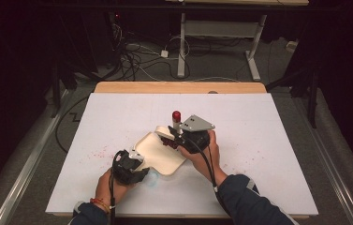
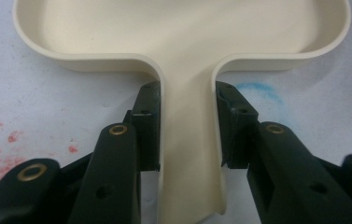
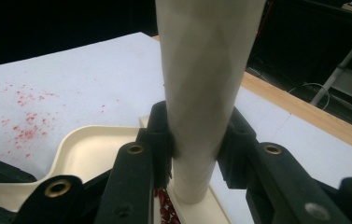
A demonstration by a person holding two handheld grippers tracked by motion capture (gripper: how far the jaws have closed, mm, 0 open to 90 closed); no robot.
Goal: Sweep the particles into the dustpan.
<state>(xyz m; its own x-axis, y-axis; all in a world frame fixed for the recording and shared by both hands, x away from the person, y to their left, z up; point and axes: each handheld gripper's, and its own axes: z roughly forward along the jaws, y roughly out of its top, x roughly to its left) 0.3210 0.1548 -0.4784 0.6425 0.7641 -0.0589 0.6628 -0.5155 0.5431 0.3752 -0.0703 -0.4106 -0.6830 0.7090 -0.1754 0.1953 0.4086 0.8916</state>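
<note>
The cream tray lies on the white table, its handle clamped between the left gripper's jaws just ahead of that hand. Over the tray's far rim, the right gripper is clamped on a cream tube held mouth-down, red beans spilling beneath: pouring looks under way. Next, I'd say, keep the tube over the tray; the right wrist is cocked downward, the left low and level.

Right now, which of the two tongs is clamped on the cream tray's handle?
The left tongs, nearer the person, grip the flat handle of the cream plastic tray. The right tongs instead hold a pale upright tube.
</note>
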